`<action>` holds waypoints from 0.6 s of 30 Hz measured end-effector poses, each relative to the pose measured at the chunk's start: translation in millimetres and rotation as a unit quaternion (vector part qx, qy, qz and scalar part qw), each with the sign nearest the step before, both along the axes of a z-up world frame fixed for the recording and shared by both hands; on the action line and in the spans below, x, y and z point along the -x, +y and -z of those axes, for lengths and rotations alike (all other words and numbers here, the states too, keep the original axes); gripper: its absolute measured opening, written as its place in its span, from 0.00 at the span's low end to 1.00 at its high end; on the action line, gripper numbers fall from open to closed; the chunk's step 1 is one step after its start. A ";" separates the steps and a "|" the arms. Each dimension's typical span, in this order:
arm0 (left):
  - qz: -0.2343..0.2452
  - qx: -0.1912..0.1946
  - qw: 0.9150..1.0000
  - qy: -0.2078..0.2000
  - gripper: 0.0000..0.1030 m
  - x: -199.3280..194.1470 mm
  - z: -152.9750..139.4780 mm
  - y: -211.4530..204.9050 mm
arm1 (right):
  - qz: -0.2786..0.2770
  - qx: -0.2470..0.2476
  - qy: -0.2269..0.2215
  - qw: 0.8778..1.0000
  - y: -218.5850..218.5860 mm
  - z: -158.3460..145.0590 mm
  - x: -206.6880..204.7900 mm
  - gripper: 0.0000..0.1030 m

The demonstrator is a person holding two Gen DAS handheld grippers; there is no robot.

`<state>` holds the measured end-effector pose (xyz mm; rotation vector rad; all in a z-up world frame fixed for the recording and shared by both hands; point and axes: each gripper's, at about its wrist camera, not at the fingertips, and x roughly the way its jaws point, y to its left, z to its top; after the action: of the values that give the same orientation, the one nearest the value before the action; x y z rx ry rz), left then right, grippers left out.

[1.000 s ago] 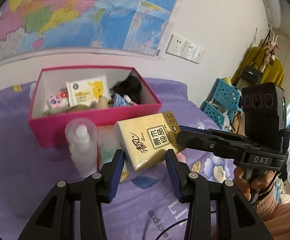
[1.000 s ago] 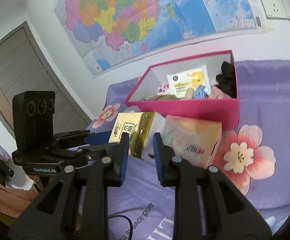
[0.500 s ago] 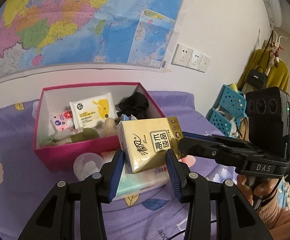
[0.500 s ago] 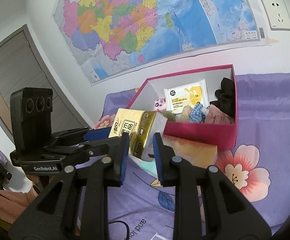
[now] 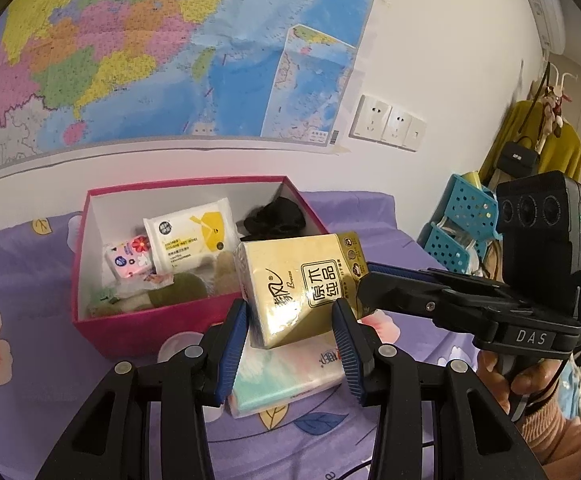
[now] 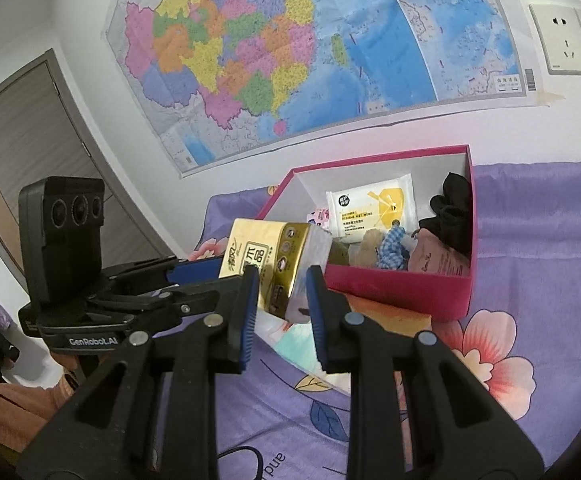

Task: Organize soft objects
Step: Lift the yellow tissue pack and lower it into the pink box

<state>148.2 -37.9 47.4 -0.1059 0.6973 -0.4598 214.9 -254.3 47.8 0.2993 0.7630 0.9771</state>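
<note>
A gold tissue pack (image 5: 298, 288) hangs in the air just in front of the pink box (image 5: 146, 326). My left gripper (image 5: 290, 320) is shut on its lower end. My right gripper (image 6: 281, 292) is shut on its side end (image 6: 290, 268). The box (image 6: 398, 294) holds a white and yellow wipes packet (image 5: 192, 236), a small pink floral pack (image 5: 128, 256), a black cloth (image 5: 276, 218), a blue checked item (image 6: 392, 250) and other soft things. A pastel tissue pack (image 5: 286, 376) lies on the bed below the gold one.
A purple floral bedsheet (image 5: 18, 360) covers the surface. A map (image 5: 150, 48) and wall sockets (image 5: 386, 128) are on the wall behind. Blue baskets (image 5: 462, 232) and a coat rack stand at the right. A clear bottle cap (image 5: 180, 346) peeks out behind my left fingers.
Both grippers have lifted the gold tissue pack upward and toward the pink box. The bottle and pastel pack now lie lower in view.
</note>
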 end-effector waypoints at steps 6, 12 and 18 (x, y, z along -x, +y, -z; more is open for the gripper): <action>-0.003 -0.003 1.000 0.001 0.41 -7.7 -0.2 0.7 | 0.001 -0.003 -0.006 1.000 2.3 -3.8 -5.0 0.27; -0.008 -0.007 1.000 0.005 0.41 -14.1 1.3 0.4 | 0.000 -0.007 -0.007 1.000 5.0 -4.9 -9.1 0.27; -0.008 -0.010 1.000 0.006 0.41 -21.2 1.0 0.9 | 0.002 -0.008 -0.006 1.000 6.3 -4.9 -11.2 0.27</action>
<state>169.4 -37.0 46.4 -0.0961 0.7118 -0.4370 226.1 -248.0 52.7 0.3091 0.7439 0.9799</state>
